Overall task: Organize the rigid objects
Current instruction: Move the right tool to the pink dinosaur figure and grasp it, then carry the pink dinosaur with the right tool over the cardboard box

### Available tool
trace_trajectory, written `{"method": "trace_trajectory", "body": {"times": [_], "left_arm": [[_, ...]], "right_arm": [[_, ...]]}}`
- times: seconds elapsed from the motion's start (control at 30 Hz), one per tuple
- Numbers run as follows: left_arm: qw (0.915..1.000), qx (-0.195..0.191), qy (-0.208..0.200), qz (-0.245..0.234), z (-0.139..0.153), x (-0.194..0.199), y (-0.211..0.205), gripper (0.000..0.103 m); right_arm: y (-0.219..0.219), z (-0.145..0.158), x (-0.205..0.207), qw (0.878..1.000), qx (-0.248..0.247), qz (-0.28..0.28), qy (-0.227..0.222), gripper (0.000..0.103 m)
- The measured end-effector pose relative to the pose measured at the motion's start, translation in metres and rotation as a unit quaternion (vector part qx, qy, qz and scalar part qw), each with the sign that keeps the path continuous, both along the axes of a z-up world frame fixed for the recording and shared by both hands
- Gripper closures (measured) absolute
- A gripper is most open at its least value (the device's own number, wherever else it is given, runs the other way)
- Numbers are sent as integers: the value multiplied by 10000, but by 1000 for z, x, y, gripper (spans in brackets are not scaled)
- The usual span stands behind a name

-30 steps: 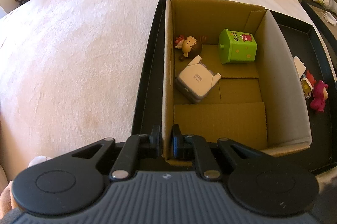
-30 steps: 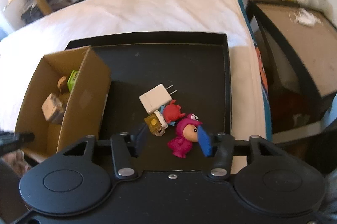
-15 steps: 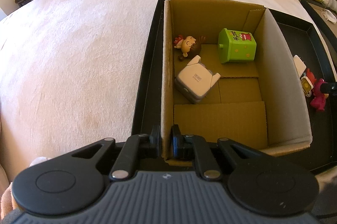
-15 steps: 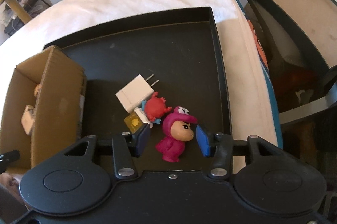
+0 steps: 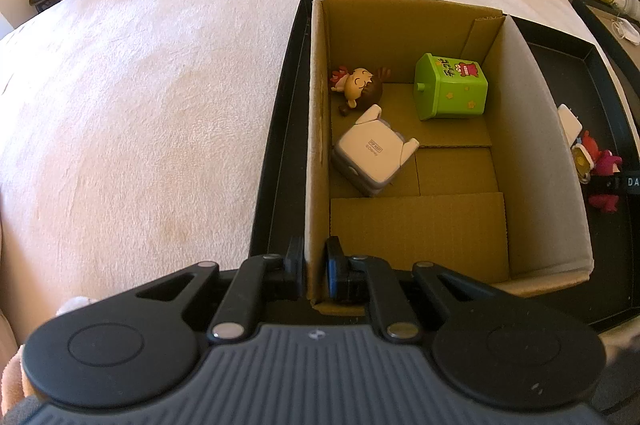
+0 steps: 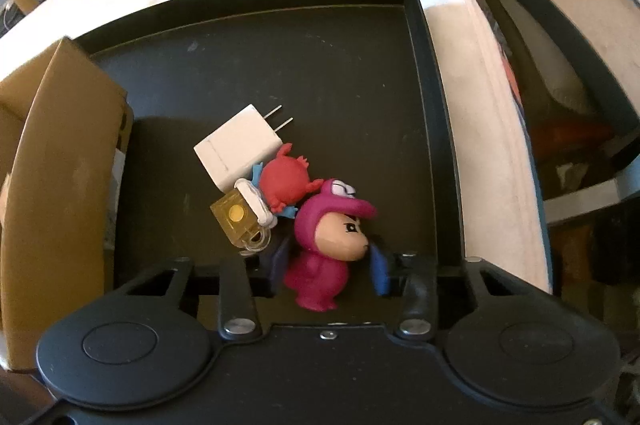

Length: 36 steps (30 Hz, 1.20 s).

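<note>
While the left gripper (image 5: 314, 267) stays pinched tight on the near corner of the cardboard box (image 5: 536, 153), low in the left wrist frame, the right gripper (image 6: 328, 259) has just been closing around the magenta figurine (image 6: 326, 245) at the lower centre of its own view. Its blue pads (image 6: 378, 267) now sit against the toy's two sides, at about the level of the face and shoulders, so the toy looks gripped.

That figurine stands upright on the black tray (image 6: 320, 73), its long axis vertical and running roughly along the line of the fingers, head toward the top of the frame. Touching it on the upper left are a red crab toy (image 6: 284, 181), a yellow tag (image 6: 234, 215) and a white charger (image 6: 240, 149).

What the next move turns on is direction: the box lies to the left of the right gripper, at the left edge of its frame, with its wall rising between toy and interior. So the figurine probably has to be lifted clear of the wall before travelling left. Inside the box already lie a green toy bin (image 5: 450, 87), a small doll (image 5: 360, 87) and a white cube (image 5: 372, 155).
</note>
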<state>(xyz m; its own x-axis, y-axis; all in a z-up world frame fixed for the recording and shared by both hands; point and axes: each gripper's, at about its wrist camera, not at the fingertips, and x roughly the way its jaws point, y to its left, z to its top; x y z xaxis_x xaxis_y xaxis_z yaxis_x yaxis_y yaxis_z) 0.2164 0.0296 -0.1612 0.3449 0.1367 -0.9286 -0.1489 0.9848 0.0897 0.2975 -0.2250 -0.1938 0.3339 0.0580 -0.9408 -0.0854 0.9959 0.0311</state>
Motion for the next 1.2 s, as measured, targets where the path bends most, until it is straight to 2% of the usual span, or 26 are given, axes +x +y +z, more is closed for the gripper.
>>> {"method": "trace_trajectory", "body": {"times": [0.37, 0.6, 1.2], "left_arm": [[10000, 17, 22, 6, 0, 1, 0, 93], [10000, 42, -9, -7, 1, 0, -1, 92], [9999, -79, -91, 31, 6, -3, 0, 92]], "right_arm": [[-1, 27, -10, 9994, 99, 61, -324, 66], [7, 55, -11, 9979, 254, 164, -565, 66], [69, 116, -19, 9894, 322, 1053, -946, 65]]}}
